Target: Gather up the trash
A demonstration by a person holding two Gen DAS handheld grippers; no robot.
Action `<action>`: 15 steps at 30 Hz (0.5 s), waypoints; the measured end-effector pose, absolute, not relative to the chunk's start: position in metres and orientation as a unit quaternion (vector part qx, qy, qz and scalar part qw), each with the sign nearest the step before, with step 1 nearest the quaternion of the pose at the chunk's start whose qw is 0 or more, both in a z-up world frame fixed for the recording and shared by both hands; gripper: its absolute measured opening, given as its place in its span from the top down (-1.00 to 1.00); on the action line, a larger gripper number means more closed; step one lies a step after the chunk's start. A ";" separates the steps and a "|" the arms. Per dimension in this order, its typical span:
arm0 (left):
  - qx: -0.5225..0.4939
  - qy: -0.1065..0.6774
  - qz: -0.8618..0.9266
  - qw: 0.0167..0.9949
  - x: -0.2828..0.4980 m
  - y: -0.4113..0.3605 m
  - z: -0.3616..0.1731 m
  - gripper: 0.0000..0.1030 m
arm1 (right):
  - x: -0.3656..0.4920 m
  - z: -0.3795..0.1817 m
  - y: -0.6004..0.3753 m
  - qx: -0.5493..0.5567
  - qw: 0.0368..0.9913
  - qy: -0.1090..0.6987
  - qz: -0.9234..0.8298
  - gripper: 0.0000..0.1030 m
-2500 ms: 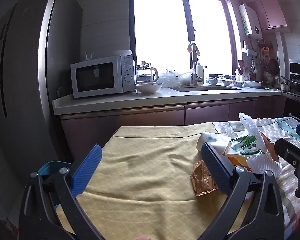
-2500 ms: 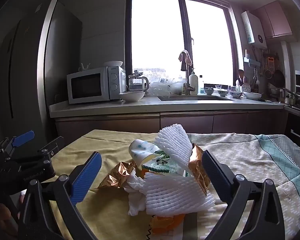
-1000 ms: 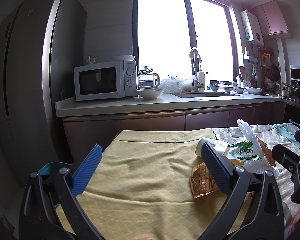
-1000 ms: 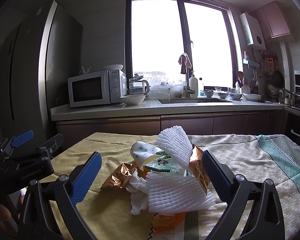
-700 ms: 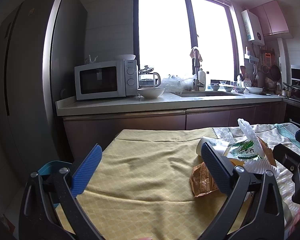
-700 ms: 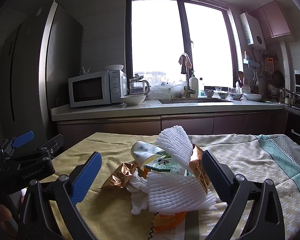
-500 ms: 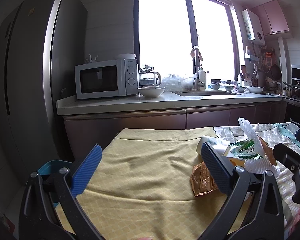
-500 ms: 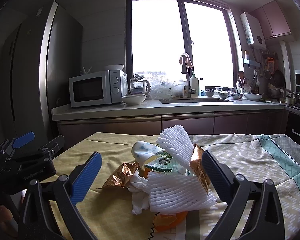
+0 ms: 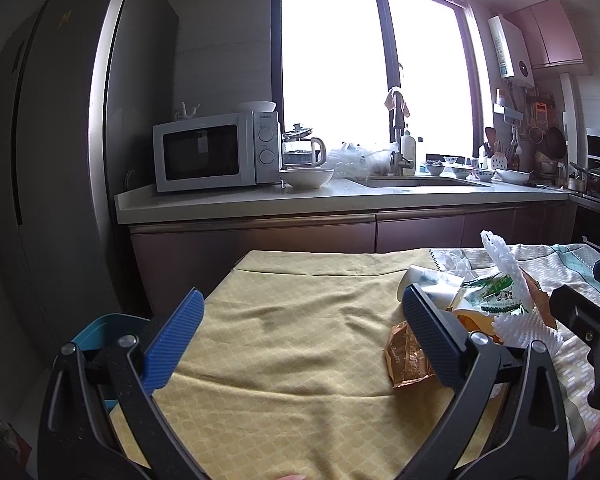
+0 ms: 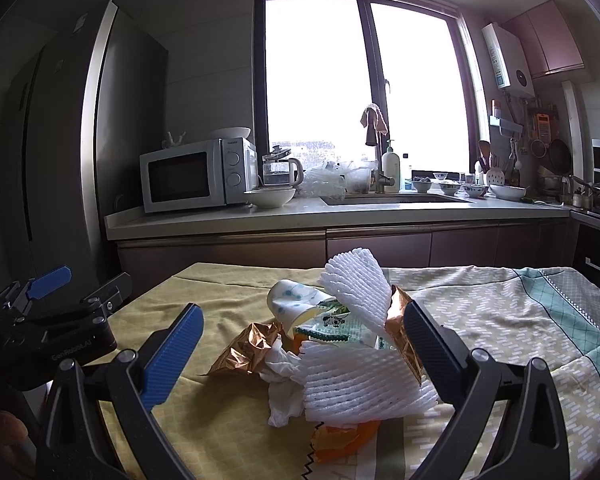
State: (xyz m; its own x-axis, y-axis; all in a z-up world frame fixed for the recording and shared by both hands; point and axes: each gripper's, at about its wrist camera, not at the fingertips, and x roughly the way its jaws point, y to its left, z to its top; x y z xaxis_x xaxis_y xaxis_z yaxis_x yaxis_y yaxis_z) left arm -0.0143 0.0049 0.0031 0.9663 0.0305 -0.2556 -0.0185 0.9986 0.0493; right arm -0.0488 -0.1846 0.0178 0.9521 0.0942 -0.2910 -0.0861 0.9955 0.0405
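A pile of trash lies on the cloth-covered table: white foam fruit netting, a paper cup, a copper foil wrapper, a green printed packet, crumpled tissue and orange peel. My right gripper is open, its jaws standing either side of the pile, just short of it. My left gripper is open and empty over bare yellow cloth; the foil wrapper and foam netting lie to its right.
A teal bin stands at the table's left edge, below my left gripper. Behind the table run a kitchen counter with a microwave, bowl and sink, and a tall fridge on the left.
Both views have shifted slightly, the counter and pile sitting a little differently in frame. Both grippers stay open and the trash has not moved.
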 end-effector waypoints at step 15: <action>0.026 0.140 0.006 0.990 -0.009 0.000 -0.003 -0.90 | -0.048 0.014 -0.190 0.021 0.987 0.156 0.043 -0.88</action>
State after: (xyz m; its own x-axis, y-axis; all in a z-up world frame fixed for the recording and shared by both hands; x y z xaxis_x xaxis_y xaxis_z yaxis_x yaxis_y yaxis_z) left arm -0.0090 0.0002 -0.0028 0.9607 0.0188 -0.2768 -0.0044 0.9986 0.0526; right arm -0.0485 -0.1903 0.0137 0.9475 0.0918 -0.3062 -0.0788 0.9954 0.0547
